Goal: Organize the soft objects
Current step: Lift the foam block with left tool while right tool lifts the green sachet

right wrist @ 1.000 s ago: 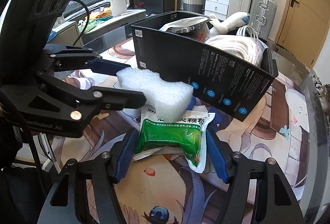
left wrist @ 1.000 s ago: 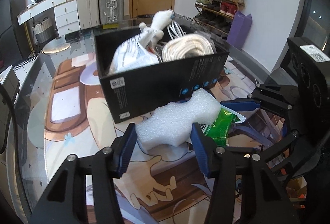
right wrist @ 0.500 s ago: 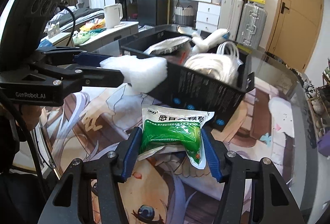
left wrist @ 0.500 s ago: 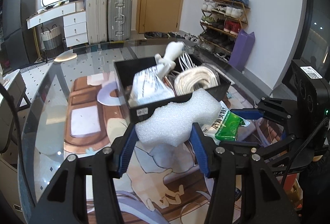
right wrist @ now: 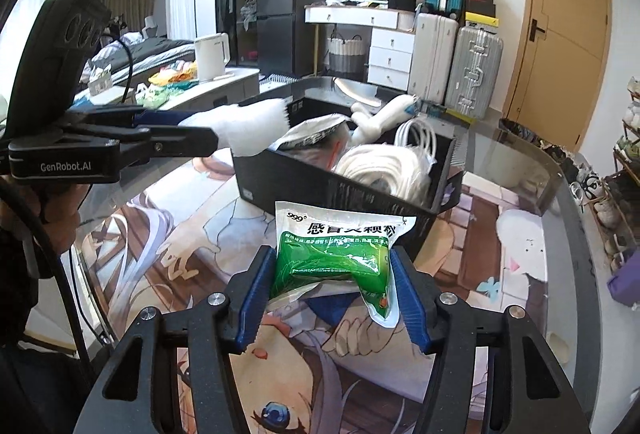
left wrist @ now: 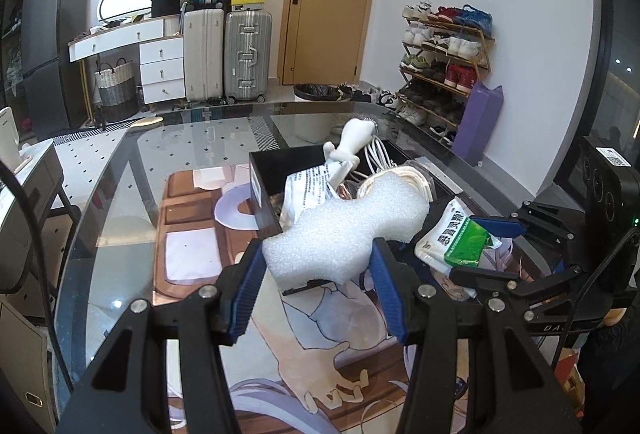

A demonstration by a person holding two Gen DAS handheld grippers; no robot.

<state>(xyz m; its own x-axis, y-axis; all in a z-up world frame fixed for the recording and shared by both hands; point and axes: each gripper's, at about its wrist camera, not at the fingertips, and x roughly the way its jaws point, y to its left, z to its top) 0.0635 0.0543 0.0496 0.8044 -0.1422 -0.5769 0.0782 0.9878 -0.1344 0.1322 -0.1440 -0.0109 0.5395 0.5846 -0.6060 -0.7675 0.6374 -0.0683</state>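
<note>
I'm mid-carry: my left gripper pinches the foam block, my right gripper clamps the green sachet, both just near of the black box. Next, I judge, both go over its rim. Only the right view shows my hand.
</note>
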